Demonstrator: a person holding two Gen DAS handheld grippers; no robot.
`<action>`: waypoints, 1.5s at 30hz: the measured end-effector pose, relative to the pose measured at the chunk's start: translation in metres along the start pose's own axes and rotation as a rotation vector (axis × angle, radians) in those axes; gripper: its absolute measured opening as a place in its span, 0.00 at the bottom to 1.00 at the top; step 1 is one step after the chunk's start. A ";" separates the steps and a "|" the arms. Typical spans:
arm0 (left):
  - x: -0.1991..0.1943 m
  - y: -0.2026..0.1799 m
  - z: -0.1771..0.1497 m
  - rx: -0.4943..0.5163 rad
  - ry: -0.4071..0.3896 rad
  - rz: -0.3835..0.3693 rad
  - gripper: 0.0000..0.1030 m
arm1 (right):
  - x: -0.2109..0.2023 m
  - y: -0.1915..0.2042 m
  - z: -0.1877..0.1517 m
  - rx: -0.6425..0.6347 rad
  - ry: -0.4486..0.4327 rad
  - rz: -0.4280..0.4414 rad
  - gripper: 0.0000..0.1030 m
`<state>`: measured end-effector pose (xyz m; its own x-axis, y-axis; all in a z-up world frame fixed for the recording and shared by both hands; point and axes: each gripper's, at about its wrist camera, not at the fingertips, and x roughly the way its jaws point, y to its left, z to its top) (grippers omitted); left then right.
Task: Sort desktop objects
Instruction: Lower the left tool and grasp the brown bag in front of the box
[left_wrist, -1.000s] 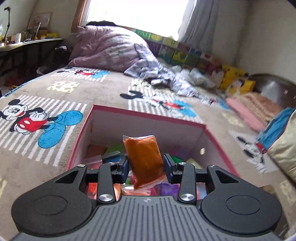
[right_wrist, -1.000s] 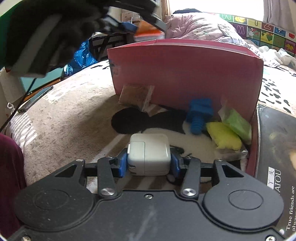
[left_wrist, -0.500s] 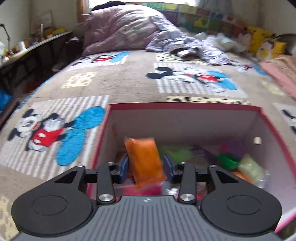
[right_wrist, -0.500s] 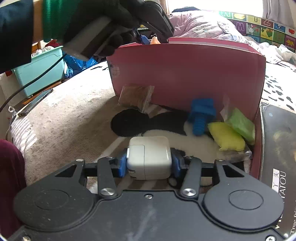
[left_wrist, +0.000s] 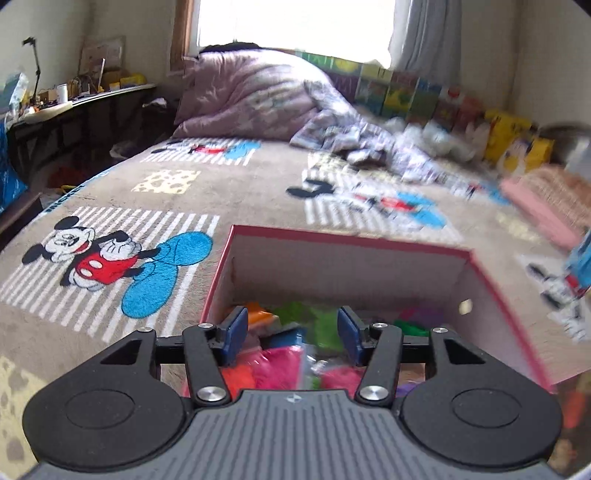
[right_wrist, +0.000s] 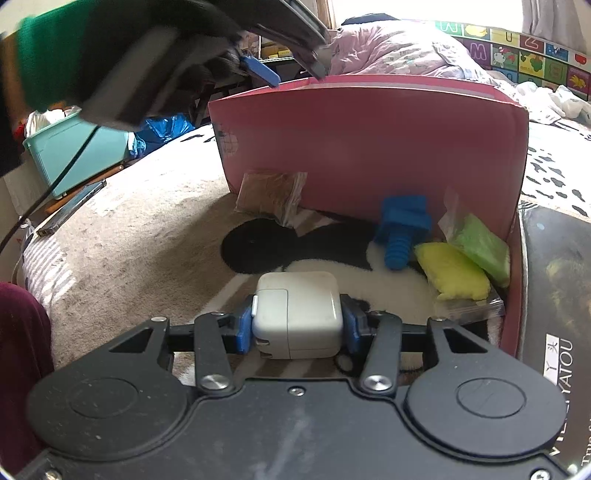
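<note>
The white charger block (right_wrist: 298, 314) sits clamped between the blue pads of the right gripper (right_wrist: 298, 325), low over the bed's patterned blanket (right_wrist: 129, 240), on the near side of the pink box (right_wrist: 369, 144). Against that box's outer wall lie a brown packet (right_wrist: 271, 194), a blue plastic bolt (right_wrist: 402, 229), a yellow packet (right_wrist: 452, 271) and a green packet (right_wrist: 480, 247), the last two touching each other by the box's right corner. A dark book cover (right_wrist: 554, 295) lies just right of the box.

The left gripper (left_wrist: 291, 334) hangs above the open top of the same box (left_wrist: 347, 240), its jaws spread wide and holding nothing. Below it the box is filled with coloured packets: an orange packet (left_wrist: 258, 315) by the left pad, green ones (left_wrist: 314, 317) in the middle, pink ones (left_wrist: 280, 365) nearest the camera. From the right wrist view, a black-gloved hand (right_wrist: 155, 55) with a green sleeve holds the left gripper over the box's far rim. A rumpled quilt (left_wrist: 258, 99) is heaped at the head of the bed, well apart from the box
</note>
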<state>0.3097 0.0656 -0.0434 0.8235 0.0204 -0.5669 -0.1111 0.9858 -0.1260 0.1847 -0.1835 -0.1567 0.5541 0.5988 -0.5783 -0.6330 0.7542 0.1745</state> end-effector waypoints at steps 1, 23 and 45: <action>-0.012 0.001 -0.006 -0.014 -0.021 -0.012 0.51 | 0.000 0.000 0.000 0.001 -0.001 0.001 0.44; -0.032 0.005 -0.116 0.041 -0.011 -0.042 0.70 | -0.035 -0.031 0.001 0.238 -0.030 0.068 0.44; 0.011 0.009 -0.133 0.031 0.056 -0.018 0.59 | -0.077 -0.047 0.049 0.259 -0.138 0.055 0.44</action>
<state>0.2439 0.0524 -0.1587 0.7926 -0.0064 -0.6097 -0.0784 0.9906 -0.1122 0.1985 -0.2513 -0.0810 0.6018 0.6585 -0.4520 -0.5153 0.7525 0.4102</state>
